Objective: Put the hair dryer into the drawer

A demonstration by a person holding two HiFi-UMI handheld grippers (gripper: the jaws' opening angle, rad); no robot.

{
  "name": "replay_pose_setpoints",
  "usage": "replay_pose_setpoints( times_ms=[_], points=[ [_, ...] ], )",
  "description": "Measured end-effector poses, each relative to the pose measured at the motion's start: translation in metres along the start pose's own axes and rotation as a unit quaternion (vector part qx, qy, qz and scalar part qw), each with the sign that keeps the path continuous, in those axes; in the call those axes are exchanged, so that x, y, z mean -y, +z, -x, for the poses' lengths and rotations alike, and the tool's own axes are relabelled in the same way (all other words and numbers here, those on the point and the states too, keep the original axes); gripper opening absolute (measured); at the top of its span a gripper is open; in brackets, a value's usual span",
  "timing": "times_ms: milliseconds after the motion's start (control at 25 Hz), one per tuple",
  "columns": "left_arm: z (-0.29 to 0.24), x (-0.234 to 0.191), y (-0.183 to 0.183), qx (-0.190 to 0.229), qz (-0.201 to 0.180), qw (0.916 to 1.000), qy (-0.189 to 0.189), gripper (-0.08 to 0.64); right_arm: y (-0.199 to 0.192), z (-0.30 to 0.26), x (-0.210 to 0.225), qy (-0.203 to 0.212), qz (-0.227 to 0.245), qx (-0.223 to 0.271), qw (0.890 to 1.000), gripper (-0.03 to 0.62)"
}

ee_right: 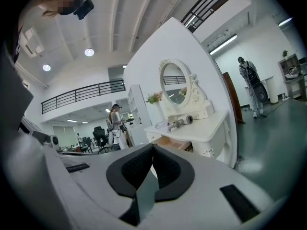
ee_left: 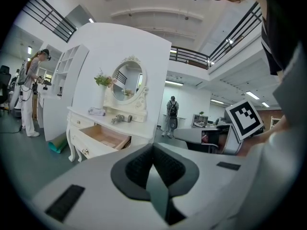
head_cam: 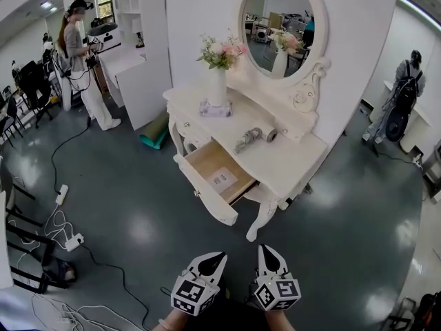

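A grey hair dryer (head_cam: 254, 137) lies on top of the white dressing table (head_cam: 289, 163), in front of the oval mirror. The table's drawer (head_cam: 215, 178) is pulled out, with a white sheet on its wooden bottom. My left gripper (head_cam: 218, 258) and right gripper (head_cam: 268, 252) are low in the head view, well short of the table. Both are shut with nothing between the pads. The left gripper view shows the hair dryer (ee_left: 122, 119) and the open drawer (ee_left: 106, 138) far off; in the right gripper view the hair dryer (ee_right: 180, 122) is also distant.
A white vase of flowers (head_cam: 218, 71) stands at the table's left end. Cables and power strips (head_cam: 72, 241) lie on the dark floor at the left. A person (head_cam: 83, 61) stands by white shelving at the far left, another person (head_cam: 406, 88) at the far right.
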State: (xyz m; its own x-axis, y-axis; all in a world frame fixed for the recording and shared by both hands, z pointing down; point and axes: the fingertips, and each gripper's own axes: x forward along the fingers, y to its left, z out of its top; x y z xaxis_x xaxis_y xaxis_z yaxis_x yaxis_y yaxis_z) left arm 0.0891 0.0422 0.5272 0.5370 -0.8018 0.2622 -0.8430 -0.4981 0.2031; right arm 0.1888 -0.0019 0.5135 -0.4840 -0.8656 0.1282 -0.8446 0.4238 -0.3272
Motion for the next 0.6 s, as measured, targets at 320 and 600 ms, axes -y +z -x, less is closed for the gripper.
replay_pose_setpoints(
  times_ms=[320,600],
  points=[
    [-0.006,-0.016,-0.003,-0.004,0.015,0.9998,0.013,0.000,-0.001,-0.009,0.016,-0.016,-0.002,-0.005,1.000,0.025],
    [-0.024,-0.044,0.016,0.006,0.014,0.9996,0.022,0.000,0.003,-0.041,0.020,-0.018,0.011,-0.014,1.000,0.025]
  ],
)
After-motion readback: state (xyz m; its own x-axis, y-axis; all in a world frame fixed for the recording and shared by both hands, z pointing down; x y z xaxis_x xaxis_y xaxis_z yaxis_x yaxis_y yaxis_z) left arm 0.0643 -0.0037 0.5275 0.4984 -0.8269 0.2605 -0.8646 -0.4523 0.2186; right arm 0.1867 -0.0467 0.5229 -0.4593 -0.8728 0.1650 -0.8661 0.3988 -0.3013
